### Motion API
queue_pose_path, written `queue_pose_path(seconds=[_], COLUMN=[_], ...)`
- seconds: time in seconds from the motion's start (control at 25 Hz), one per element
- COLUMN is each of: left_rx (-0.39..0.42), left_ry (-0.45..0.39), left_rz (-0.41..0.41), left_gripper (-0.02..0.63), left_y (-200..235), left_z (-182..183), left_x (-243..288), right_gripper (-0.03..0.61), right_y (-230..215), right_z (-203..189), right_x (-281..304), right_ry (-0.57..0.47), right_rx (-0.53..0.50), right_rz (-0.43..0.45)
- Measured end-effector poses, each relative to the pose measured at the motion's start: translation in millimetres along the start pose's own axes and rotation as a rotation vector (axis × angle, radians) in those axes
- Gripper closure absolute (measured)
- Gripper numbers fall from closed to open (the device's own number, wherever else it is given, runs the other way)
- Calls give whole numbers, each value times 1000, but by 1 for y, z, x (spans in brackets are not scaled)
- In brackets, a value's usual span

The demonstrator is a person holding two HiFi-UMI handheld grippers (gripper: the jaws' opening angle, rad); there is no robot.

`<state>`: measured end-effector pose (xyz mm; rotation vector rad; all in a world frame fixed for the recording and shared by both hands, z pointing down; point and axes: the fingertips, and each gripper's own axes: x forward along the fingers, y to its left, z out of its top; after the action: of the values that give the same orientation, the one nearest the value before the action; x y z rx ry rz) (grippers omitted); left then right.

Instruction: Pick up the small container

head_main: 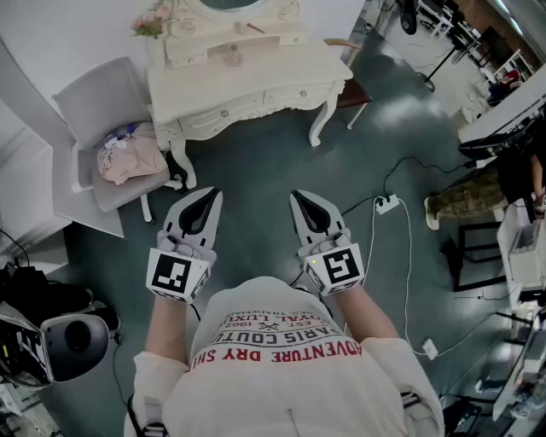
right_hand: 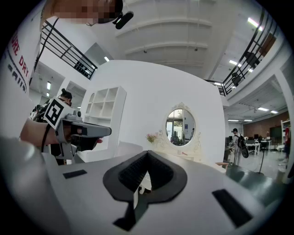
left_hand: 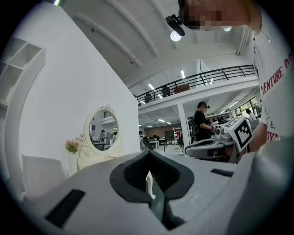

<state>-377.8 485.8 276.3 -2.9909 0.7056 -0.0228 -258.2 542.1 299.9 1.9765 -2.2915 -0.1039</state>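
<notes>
Out in front of both tools, well past their tips, there's a cream dressing table (head_main: 256,90), and the small container (head_main: 232,58) sits on top of it, a little pinkish round thing near the middle of the tabletop, nowhere near either tool. The left gripper (head_main: 210,195) is held low in front of the person's chest with its jaws pressed together at the tips and nothing caught in the gap behind them. The right gripper (head_main: 298,195) is the same: jaws squeezed together, empty, held right alongside the left one and pointing the same way, with a bit of space between the two. Beyond and to the left of the left gripper there's a grey chair (head_main: 94,102) with a bundle of cloth (head_main: 128,158) dumped on the seat. Pink flowers (head_main: 151,23) stand at the far left corner of the table, beside an oval mirror (right_hand: 180,127). Off to the right of the right gripper, a white power strip (head_main: 388,203) lies on the dark green floor (head_main: 256,162).
</notes>
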Motion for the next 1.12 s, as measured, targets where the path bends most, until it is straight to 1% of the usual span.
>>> queue_pose_path(seconds=[0.4, 0.52, 0.64, 0.8, 0.96, 1.12], left_rx=[-22, -25, -28, -38, -41, -37], left_ry=[-4, -8, -1, 15, 32, 53], left_rz=[3, 8, 11, 21, 25, 48], left_gripper=[608, 608, 609, 608, 608, 609], left_y=[10, 12, 14, 18, 16, 22], left_z=[-6, -8, -11, -16, -26, -38], left_x=[4, 3, 4, 8, 21, 51], right_gripper=[581, 580, 580, 580, 580, 580], right_y=[0, -1, -2, -5, -19, -47], right_z=[-6, -8, -10, -18, -34, -53], right_x=[10, 12, 15, 22, 28, 48], right_ry=[21, 21, 14, 32, 53, 66], right_rx=[3, 17, 25, 41, 58, 71], right_rz=[2, -7, -8, -4, -2, 12])
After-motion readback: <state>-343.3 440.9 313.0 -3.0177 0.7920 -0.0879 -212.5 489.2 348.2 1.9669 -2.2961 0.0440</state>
